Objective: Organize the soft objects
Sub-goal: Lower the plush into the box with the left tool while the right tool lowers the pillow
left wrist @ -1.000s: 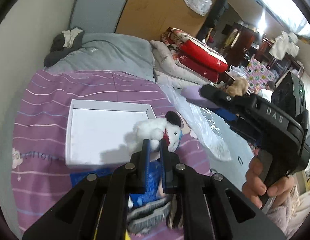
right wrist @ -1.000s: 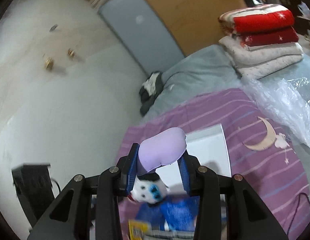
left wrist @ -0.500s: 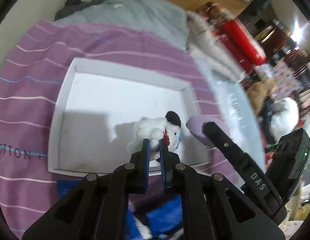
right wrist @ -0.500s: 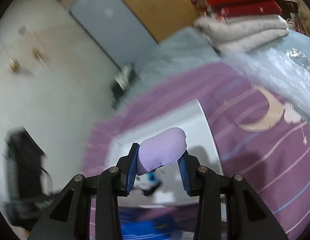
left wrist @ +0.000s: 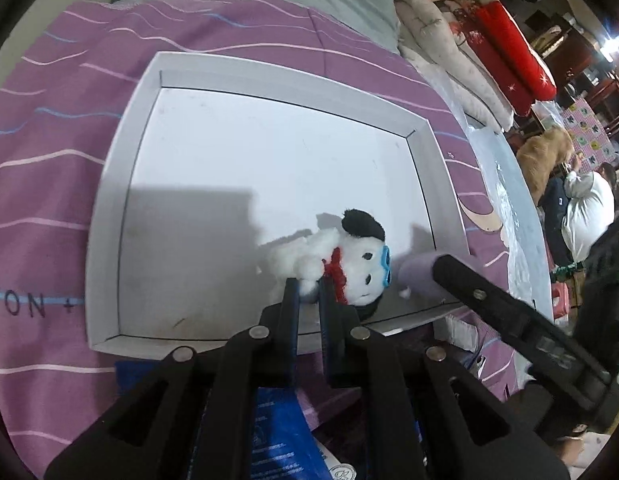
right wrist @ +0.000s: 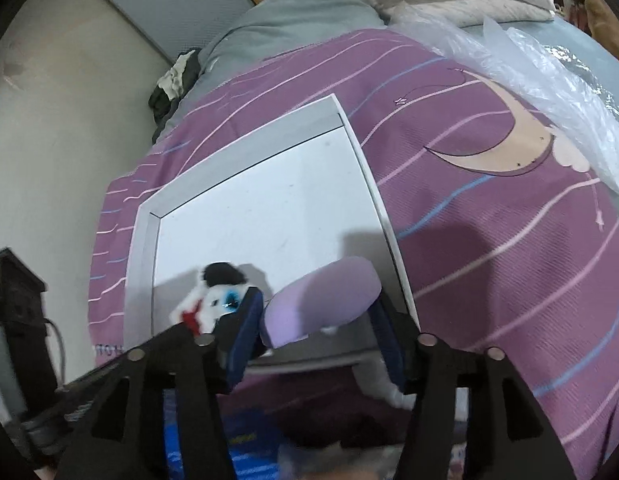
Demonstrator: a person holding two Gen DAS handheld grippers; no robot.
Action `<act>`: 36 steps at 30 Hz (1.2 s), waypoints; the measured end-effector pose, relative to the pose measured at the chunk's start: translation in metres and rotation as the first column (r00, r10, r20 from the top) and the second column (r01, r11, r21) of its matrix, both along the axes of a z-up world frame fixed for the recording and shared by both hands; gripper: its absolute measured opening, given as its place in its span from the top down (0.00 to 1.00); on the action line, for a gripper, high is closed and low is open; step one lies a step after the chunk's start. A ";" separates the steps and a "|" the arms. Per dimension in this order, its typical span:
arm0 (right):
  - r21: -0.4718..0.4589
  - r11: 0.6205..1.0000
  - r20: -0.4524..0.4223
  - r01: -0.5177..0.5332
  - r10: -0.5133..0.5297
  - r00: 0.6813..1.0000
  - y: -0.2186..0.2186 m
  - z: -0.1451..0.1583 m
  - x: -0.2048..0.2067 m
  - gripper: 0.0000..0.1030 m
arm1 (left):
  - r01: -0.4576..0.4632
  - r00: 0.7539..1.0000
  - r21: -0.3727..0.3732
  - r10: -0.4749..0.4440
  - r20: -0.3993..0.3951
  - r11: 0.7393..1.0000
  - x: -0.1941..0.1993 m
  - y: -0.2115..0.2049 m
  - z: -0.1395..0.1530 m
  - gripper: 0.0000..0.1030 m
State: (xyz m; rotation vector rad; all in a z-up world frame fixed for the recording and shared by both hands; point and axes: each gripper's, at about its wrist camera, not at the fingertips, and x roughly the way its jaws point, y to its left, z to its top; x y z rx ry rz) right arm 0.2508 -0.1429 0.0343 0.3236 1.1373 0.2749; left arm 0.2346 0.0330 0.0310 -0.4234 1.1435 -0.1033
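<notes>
Bed: purple striped cover [left wrist: 61, 184].
Tray [left wrist: 109, 208]: white, lying on the cover.
Plush dog [left wrist: 349, 256]: in the tray's near right corner, left gripper [left wrist: 308, 294] jaws clamped on its paw.
Purple cushion [right wrist: 321, 300]: just right of the dog, long axis across the right gripper [right wrist: 315, 330]; jaws opening around it.

Left gripper [left wrist: 308, 285] clamped — right gripper [right wrist: 317, 312] opening

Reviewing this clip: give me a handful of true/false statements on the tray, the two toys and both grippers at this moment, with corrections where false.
1. The left gripper pinches the white plush dog with a black ear and red scarf. True.
2. The shallow white rectangular tray sits on a green blanket. False: on purple striped bedding.
3. The lilac soft cylinder lies between the right gripper jaws, which are opening. True.
4. The dog lies outside the tray. False: inside, near its front edge.
</notes>
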 end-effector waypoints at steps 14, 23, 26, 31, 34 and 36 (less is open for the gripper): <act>0.080 0.997 -0.005 0.008 -0.008 1.000 -0.012 0.014 -0.003 0.83 | 0.022 1.000 -0.044 -0.022 0.006 0.999 0.004 -0.003 -0.001 0.89; -0.063 0.998 -0.047 0.012 -0.015 0.999 0.009 -0.014 0.012 0.88 | 0.022 1.000 -0.051 -0.023 -0.008 0.998 0.009 -0.005 -0.003 0.90; -0.036 0.999 -0.048 0.019 -0.021 0.999 0.003 -0.012 0.012 0.88 | 0.020 1.000 -0.057 -0.020 -0.001 0.998 0.008 -0.004 -0.002 0.89; -0.078 0.997 -0.036 0.013 -0.016 0.999 -0.001 0.016 0.018 0.45 | 0.021 1.000 -0.062 -0.021 0.007 0.998 0.008 -0.003 -0.003 0.89; -0.180 0.982 -0.050 -0.054 0.045 0.998 0.013 0.025 0.024 0.40 | 0.027 1.000 -0.065 -0.026 0.012 0.997 0.006 -0.001 -0.003 0.89; -0.273 0.955 -0.078 -0.116 0.098 0.992 0.024 0.026 0.027 0.40 | 0.024 1.000 -0.058 -0.024 0.016 0.998 0.005 0.001 -0.003 0.89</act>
